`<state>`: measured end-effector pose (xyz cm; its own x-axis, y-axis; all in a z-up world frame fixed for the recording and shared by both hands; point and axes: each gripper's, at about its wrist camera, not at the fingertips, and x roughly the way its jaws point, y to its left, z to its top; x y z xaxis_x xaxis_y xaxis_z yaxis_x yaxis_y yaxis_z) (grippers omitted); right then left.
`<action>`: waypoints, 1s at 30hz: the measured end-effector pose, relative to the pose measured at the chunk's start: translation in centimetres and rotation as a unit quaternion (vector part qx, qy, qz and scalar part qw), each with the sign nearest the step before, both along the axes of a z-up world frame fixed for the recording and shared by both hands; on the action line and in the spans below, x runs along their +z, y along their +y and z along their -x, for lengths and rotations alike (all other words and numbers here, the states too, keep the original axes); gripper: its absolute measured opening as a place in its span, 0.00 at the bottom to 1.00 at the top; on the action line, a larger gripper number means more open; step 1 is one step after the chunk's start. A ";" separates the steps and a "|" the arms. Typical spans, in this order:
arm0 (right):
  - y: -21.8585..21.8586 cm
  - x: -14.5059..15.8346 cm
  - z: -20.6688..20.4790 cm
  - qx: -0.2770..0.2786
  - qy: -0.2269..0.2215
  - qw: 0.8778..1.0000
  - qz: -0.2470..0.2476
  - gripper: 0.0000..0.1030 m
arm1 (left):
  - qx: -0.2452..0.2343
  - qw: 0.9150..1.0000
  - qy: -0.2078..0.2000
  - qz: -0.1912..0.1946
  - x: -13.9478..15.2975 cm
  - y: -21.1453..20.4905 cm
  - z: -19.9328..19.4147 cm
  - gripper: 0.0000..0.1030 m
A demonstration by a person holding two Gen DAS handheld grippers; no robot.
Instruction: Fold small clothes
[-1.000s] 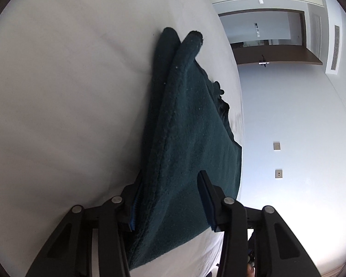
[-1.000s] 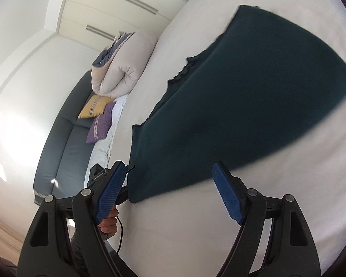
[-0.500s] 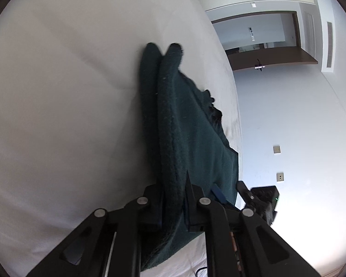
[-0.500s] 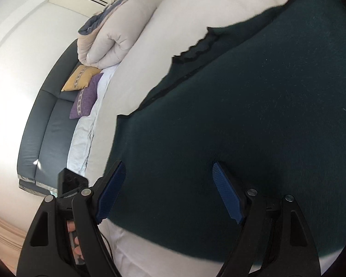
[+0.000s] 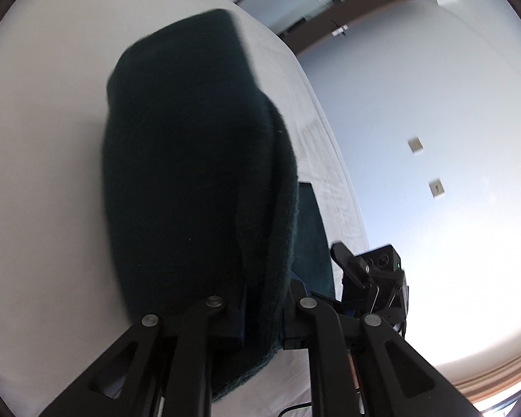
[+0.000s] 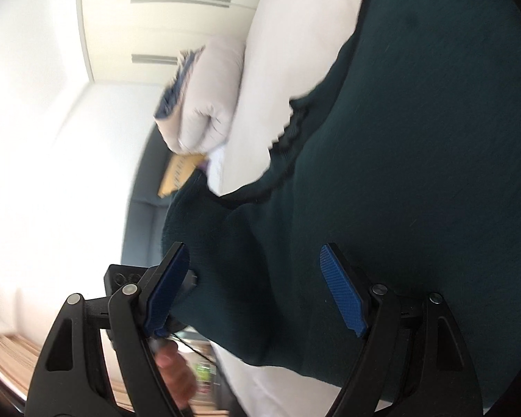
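Across the white bed (image 5: pixel 45 173) the dark green garment (image 5: pixel 191 173) fills centre frame, its edge clamped tight in the left gripper (image 5: pixel 260 316); carry it over evenly. Lower frame, the right gripper (image 6: pixel 253 292) gapes wide, empty, cloth just beyond.

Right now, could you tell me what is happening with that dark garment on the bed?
A person is folding a dark green garment on a white bed with two handheld grippers. The left gripper is shut on a bunched edge of it, lifted off the sheet. The right gripper is open, its blue pads apart over the cloth, gripping nothing.
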<state>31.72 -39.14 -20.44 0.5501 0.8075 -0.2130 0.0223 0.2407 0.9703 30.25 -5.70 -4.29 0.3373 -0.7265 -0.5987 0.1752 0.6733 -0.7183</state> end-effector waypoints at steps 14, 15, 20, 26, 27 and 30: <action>-1.1 -1.6 -5.8 0.044 0.067 0.997 -0.017 0.79 | -0.046 0.997 -0.059 0.000 -1.1 -2.6 4.5 0.72; -0.7 -1.3 -5.9 0.051 0.069 0.996 0.005 0.79 | -0.036 0.997 -0.068 -0.002 -0.9 -1.7 4.9 0.74; 2.4 1.1 -7.0 0.083 0.061 0.985 0.141 0.79 | 0.004 0.999 -0.048 -0.003 -3.1 2.5 5.4 0.77; 6.4 2.8 -7.1 0.110 0.031 0.950 0.289 0.62 | 0.007 1.000 -0.024 -0.001 -5.5 3.7 7.3 0.77; 6.6 2.8 -7.1 0.112 0.030 0.945 0.305 0.45 | 0.006 1.000 -0.016 0.000 -6.0 3.6 7.7 0.77; 5.9 2.6 -6.7 0.101 0.031 0.937 0.331 0.17 | 0.005 1.000 -0.008 -0.001 -6.7 3.8 8.3 0.77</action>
<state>38.41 -33.28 -17.80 0.3695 0.5730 -0.7315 -0.0377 0.7958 0.6044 21.92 -1.91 -10.95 0.3535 -0.7218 -0.5950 0.1798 0.6767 -0.7140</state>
